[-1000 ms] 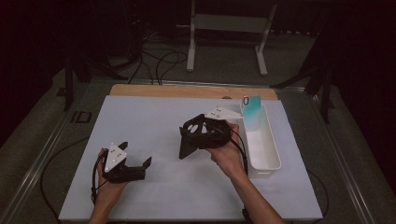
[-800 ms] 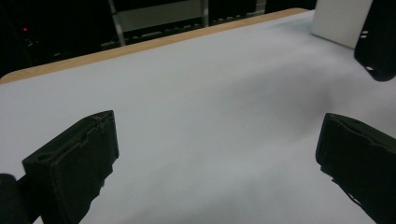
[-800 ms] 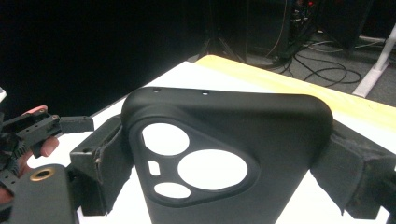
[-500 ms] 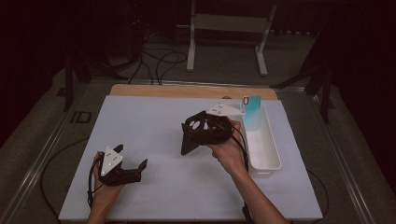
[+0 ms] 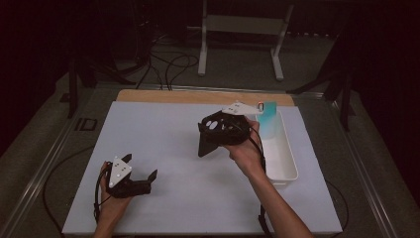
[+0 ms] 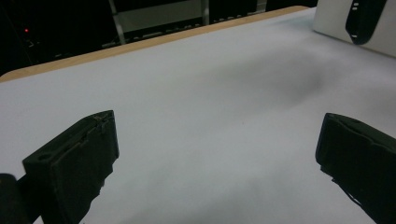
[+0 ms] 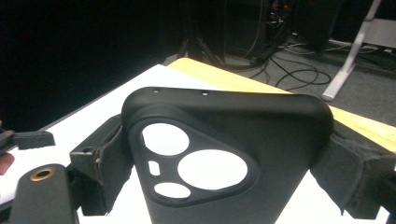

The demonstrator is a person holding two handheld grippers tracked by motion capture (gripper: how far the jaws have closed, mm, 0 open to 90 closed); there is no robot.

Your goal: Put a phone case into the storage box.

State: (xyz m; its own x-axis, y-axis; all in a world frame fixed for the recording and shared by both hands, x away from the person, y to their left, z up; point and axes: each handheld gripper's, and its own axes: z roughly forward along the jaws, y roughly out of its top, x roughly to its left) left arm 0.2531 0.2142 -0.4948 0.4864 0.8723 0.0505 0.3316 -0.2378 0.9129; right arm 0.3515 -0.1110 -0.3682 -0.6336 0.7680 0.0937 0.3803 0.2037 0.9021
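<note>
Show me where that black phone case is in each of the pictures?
High view: phone case at centre, held by the right gripper.
Left gripper view: a black shape at top right may be it; unclear.
Right gripper view: lower middle, between the jaws.
Shared landmark: the wooden table edge.

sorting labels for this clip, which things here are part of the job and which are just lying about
Part of the job:
- black phone case, clamped in the right tongs
- left tongs, open, low over the white table mat
- white bin beside the right hand, likely

Lying about:
- teal item standing in the bin's far end
- metal stand and cables on the floor
</note>
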